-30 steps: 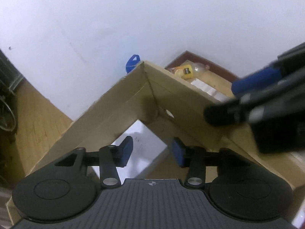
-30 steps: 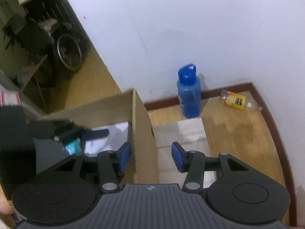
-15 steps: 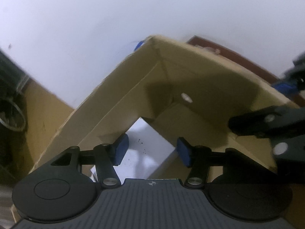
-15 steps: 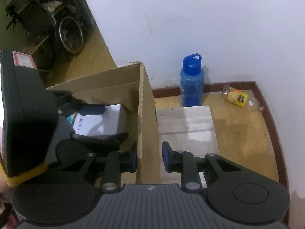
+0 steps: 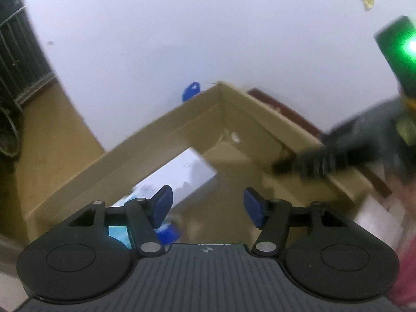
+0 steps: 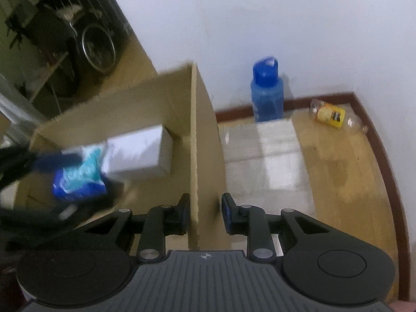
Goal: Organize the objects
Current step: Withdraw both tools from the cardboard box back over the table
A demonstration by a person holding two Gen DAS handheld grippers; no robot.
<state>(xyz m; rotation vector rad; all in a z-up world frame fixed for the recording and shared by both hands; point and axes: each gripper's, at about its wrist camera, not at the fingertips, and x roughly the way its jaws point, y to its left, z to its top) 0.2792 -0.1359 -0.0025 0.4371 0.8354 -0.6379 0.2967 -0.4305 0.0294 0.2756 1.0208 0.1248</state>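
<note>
An open cardboard box point(image 6: 166, 96) stands on the wooden floor. My right gripper point(image 6: 204, 213) is shut on its right wall point(image 6: 194, 156), one pad on each side. Inside lie a white carton point(image 6: 137, 153) and a blue-and-teal packet point(image 6: 80, 176). In the left wrist view my left gripper point(image 5: 208, 205) hovers over the box interior point(image 5: 228, 156), its jaws opening with nothing between them. The white carton point(image 5: 179, 176) and the packet point(image 5: 166, 231) lie below it. The right gripper point(image 5: 325, 161) shows, blurred, on the far wall.
A blue water bottle point(image 6: 266, 96) stands against the white wall behind the box. A clear bottle with a yellow label point(image 6: 330, 115) lies in the corner by the brown skirting. A white sheet point(image 6: 273, 156) covers the floor right of the box. A wheelchair point(image 6: 96, 44) stands far left.
My left gripper rose and drew back from the box's corner while its jaws widened; the packet came into its view. My right gripper closed on the box wall and has stayed there.
</note>
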